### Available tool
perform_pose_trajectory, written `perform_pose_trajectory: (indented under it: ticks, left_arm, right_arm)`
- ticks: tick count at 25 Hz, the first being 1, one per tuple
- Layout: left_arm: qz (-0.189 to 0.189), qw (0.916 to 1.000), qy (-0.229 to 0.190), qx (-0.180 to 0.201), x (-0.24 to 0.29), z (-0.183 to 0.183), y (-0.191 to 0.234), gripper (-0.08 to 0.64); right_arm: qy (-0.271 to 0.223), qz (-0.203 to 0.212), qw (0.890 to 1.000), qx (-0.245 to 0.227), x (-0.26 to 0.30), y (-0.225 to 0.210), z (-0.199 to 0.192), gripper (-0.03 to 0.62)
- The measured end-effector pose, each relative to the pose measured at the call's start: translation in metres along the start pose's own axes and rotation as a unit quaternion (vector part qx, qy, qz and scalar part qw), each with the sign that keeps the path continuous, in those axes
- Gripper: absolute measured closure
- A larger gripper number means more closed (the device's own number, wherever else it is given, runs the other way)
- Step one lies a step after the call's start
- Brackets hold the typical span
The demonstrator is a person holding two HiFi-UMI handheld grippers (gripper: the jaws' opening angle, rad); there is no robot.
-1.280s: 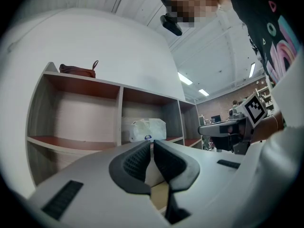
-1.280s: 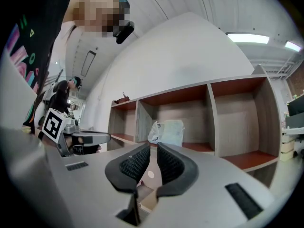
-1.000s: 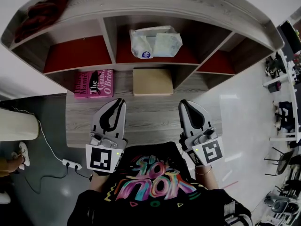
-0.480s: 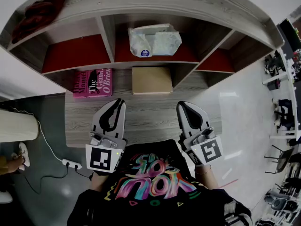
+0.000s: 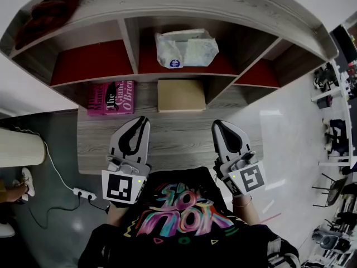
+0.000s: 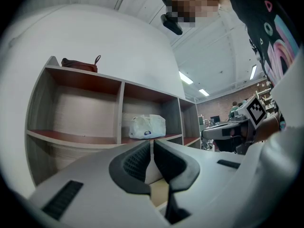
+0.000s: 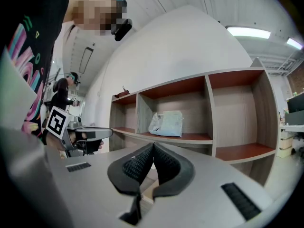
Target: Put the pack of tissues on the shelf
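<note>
Left gripper [image 5: 139,120]: jaws fully together, nothing between, touching nothing. Right gripper [image 5: 219,123]: same, pads pressed shut, empty. Both hover above wooden desk [image 5: 167,141], tips toward shelf [image 5: 129,46].

Pack of tissues [image 5: 186,49]: on red floor of middle upper compartment, long axis left-right, blue oval label facing person.

Counts: two grippers, one tissue pack, one pink book [image 5: 110,97], one tan box [image 5: 180,95].

A grey wood-grain shelf unit [image 5: 92,63], its open compartments floored in reddish-brown, rises at the back of a matching tabletop [image 5: 173,141] against a plain white wall [image 7: 180,46]. Dark grey floor [image 5: 44,228] lies left, glossy pale floor [image 5: 279,138] right. Strip lights [image 7: 247,31] glow on the ceiling.
</note>
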State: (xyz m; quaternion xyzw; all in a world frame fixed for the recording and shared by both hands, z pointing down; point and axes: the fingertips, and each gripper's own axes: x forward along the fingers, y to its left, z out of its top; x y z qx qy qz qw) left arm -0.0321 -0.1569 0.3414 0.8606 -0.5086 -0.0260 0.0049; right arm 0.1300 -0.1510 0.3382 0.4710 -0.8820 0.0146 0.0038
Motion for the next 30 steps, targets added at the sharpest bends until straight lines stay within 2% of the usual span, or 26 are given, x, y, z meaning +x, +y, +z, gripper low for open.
perform_pose_trajectory:
  ticks: [13,17,25,30]
  left_arm:
    - [0.003,1.0000,0.001,0.000,0.003,-0.002,0.000,0.521]
    - [-0.009,0.9996,0.012,0.024,0.002,-0.008,0.000,0.522]
    - [-0.005,0.9999,-0.002,0.011,0.004,-0.003,0.000,0.520]
    - [0.003,1.0000,0.006,-0.006,0.004,-0.002,0.001,0.520]
  right_arm:
    - [0.001,-0.004,1.000,0.002,0.003,-0.004,-0.003,0.577]
    - [0.002,-0.005,1.000,0.004,0.004,-0.006,-0.003,0.577]
    - [0.011,-0.002,1.000,0.001,0.002,-0.008,-0.008,0.577]
    - [0.017,-0.002,1.000,0.002,0.000,-0.008,-0.011,0.577]
